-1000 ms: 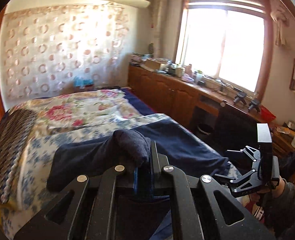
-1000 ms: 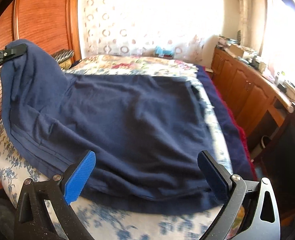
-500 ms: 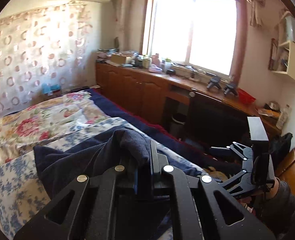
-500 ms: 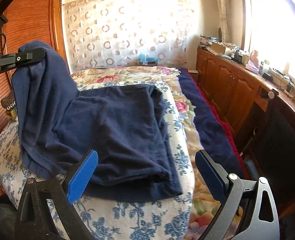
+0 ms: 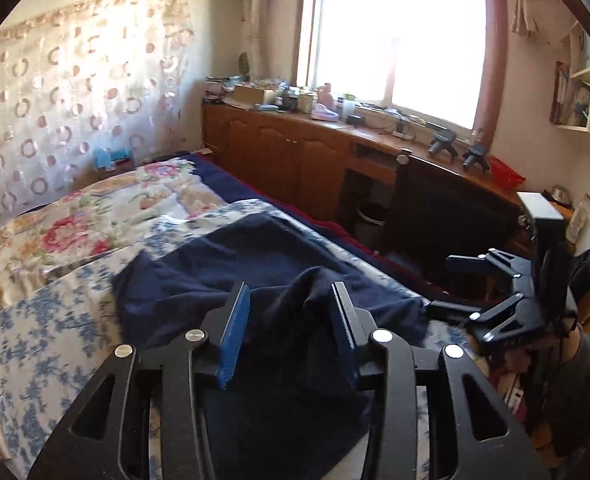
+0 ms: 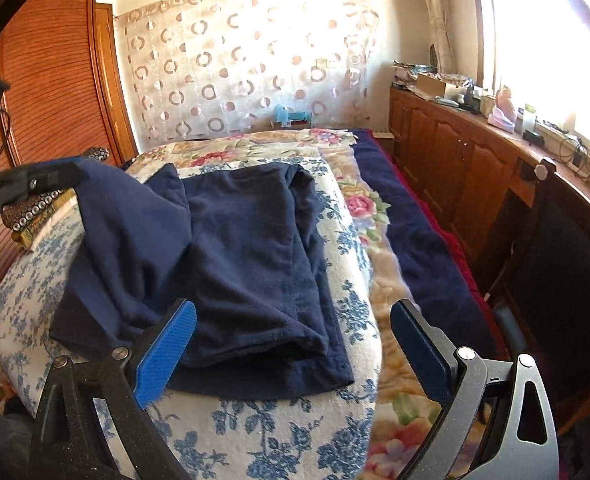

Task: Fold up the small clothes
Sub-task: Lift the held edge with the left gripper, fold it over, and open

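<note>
A navy garment (image 6: pixel 247 248) lies folded over on the blue-flowered quilt (image 6: pixel 279 432) of the bed. My left gripper (image 5: pixel 291 332) is open, and a raised fold of the garment (image 5: pixel 295 304) stands between its blue pads without being clamped. In the right wrist view the left gripper (image 6: pixel 35 184) is at the far left, with the cloth draped from it. My right gripper (image 6: pixel 291 356) is wide open and empty, at the bed's near edge over the garment's hem. It also shows in the left wrist view (image 5: pixel 495 292), off the bed's right side.
A dark blue blanket (image 6: pixel 411 240) runs along the bed's right edge. A wooden cabinet run (image 5: pixel 295 160) with clutter stands under the window. A dark chair (image 5: pixel 447 216) is beside the bed. A wooden wardrobe (image 6: pixel 55 100) stands at the left.
My left gripper has opened and let go of the garment fold, after carrying it to the right across the bed. The garment now lies folded narrower. The right gripper stays open.
</note>
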`<control>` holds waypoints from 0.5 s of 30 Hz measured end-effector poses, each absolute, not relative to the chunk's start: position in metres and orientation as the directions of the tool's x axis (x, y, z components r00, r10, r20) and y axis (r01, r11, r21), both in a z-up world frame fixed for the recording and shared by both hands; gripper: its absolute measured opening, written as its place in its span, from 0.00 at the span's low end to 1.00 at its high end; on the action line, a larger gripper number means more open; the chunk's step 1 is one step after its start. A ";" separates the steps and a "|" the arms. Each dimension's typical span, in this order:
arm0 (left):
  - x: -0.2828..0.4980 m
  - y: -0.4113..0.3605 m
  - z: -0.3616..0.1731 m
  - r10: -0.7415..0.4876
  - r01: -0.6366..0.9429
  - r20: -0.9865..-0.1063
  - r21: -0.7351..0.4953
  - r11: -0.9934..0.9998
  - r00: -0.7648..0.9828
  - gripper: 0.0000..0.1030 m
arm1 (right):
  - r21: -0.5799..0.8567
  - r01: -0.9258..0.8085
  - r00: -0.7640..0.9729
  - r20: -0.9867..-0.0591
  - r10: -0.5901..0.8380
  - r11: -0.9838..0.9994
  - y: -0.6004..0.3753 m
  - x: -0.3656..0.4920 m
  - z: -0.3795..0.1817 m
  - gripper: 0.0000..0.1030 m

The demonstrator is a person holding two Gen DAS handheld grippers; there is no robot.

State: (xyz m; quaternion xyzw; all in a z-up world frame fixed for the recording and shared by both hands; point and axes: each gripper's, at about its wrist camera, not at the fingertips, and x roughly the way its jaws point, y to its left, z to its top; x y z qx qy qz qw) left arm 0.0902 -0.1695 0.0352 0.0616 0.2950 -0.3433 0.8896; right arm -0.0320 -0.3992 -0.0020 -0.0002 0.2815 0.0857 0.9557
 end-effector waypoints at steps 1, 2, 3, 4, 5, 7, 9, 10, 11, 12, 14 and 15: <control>0.089 -0.164 0.034 -0.568 0.637 -0.565 -0.095 0.765 0.598 0.53 | 0.052 -0.167 0.826 -0.538 0.169 0.985 -0.398 -0.031 -0.001 0.95; 0.091 -0.155 0.032 -0.560 0.623 -0.563 -0.099 0.776 0.608 0.67 | 0.054 -0.170 0.826 -0.538 0.172 0.984 -0.397 -0.030 -0.001 0.95; 0.090 -0.149 0.030 -0.553 0.610 -0.560 -0.103 0.785 0.617 0.73 | 0.052 -0.174 0.825 -0.538 0.175 0.983 -0.395 -0.029 0.000 0.95; 0.090 -0.140 0.028 -0.547 0.597 -0.557 -0.110 0.794 0.625 0.76 | 0.049 -0.180 0.825 -0.537 0.177 0.983 -0.392 -0.028 0.001 0.95; 0.092 -0.131 0.025 -0.539 0.584 -0.562 -0.118 0.803 0.627 0.76 | 0.044 -0.185 0.825 -0.536 0.180 0.982 -0.389 -0.026 0.002 0.95; 0.093 -0.117 0.019 -0.518 0.557 -0.573 -0.125 0.821 0.635 0.76 | 0.038 -0.194 0.826 -0.532 0.184 0.980 -0.383 -0.024 0.004 0.95; 0.091 -0.099 0.014 -0.482 0.514 -0.572 -0.119 0.849 0.664 0.76 | 0.034 -0.205 0.828 -0.527 0.192 0.978 -0.376 -0.022 0.008 0.95; 0.090 -0.092 0.012 -0.464 0.492 -0.571 -0.116 0.863 0.677 0.76 | 0.032 -0.210 0.829 -0.523 0.196 0.977 -0.373 -0.021 0.009 0.95; 0.089 -0.082 0.009 -0.442 0.468 -0.575 -0.113 0.876 0.689 0.76 | 0.029 -0.220 0.830 -0.520 0.202 0.975 -0.369 -0.020 0.011 0.95; 0.088 -0.076 0.007 -0.431 0.454 -0.577 -0.114 0.884 0.694 0.76 | 0.024 -0.228 0.830 -0.517 0.207 0.973 -0.365 -0.019 0.013 0.95; 0.087 -0.061 0.005 -0.410 0.423 -0.576 -0.120 0.898 0.707 0.76 | 0.007 -0.247 0.831 -0.513 0.215 0.969 -0.355 -0.018 0.018 0.95; 0.086 -0.056 0.004 -0.404 0.413 -0.574 -0.123 0.902 0.712 0.76 | -0.001 -0.256 0.831 -0.510 0.220 0.967 -0.350 -0.016 0.021 0.95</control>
